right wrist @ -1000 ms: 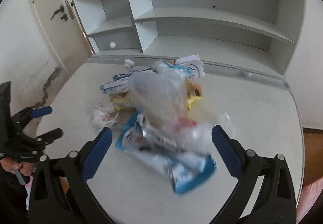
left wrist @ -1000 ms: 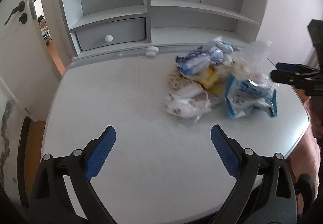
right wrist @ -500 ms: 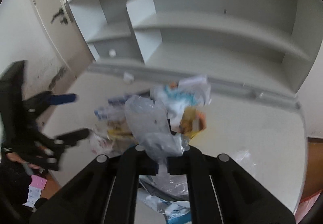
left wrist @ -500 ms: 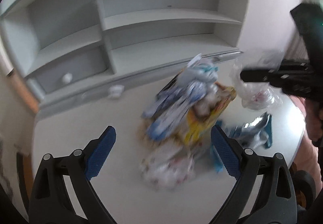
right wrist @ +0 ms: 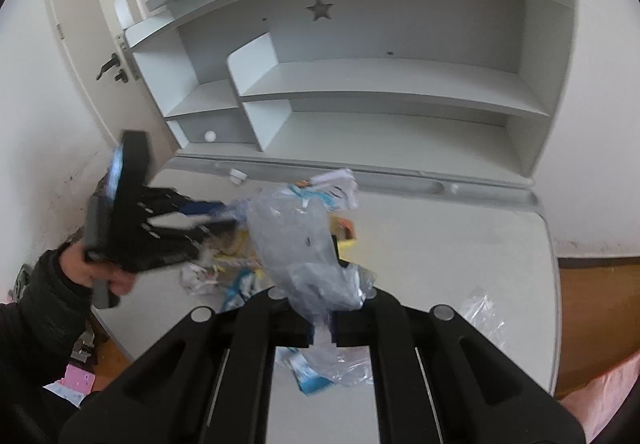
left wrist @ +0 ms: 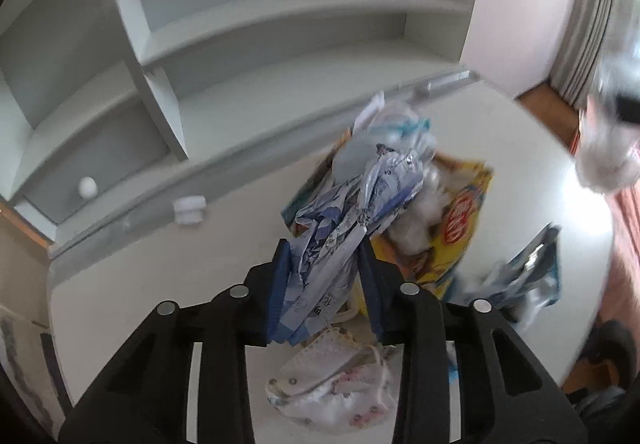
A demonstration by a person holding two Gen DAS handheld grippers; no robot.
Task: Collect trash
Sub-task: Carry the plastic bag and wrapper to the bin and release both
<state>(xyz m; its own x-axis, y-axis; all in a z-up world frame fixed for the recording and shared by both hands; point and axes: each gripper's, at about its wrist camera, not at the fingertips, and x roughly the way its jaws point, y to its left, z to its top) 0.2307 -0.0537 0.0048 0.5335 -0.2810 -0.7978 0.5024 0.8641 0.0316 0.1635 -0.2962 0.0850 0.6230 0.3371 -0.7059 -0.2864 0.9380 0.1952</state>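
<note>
Left gripper (left wrist: 326,276) has its jaws closing around a crumpled blue-and-white wrapper (left wrist: 352,211); the blue pads (left wrist: 280,284) sit on either side of it, and it looks like they're already touching the plastic, so basically gripping it. Right under the fingers lies a white mask (left wrist: 328,384) with little pink prints, flat on the desk (left wrist: 160,284). Just past the wrapper is the rest of the trash pile: a yellow snack bag (left wrist: 460,219) with white fluff spilling out, and a blue foil pouch (left wrist: 528,272) off to the right near the desk's edge.

Right gripper (right wrist: 322,328) is clamped tight on a clear plastic bag (right wrist: 300,244), which hangs bunched up above the desk. A scrap of clear film (right wrist: 484,308) lies by itself to the right, well apart from the pile. From this side you can see the person's hand (right wrist: 96,272) in a dark sleeve (right wrist: 36,308) holding the left gripper over the pile.

Further back there's a small white cap (left wrist: 190,209) against the desk's rear ledge, then the grey shelf unit (right wrist: 380,83) with a drawer knob (left wrist: 87,187) and a star cutout (right wrist: 320,9) up top. A door (right wrist: 80,63) with a dark handle is at the far left.
</note>
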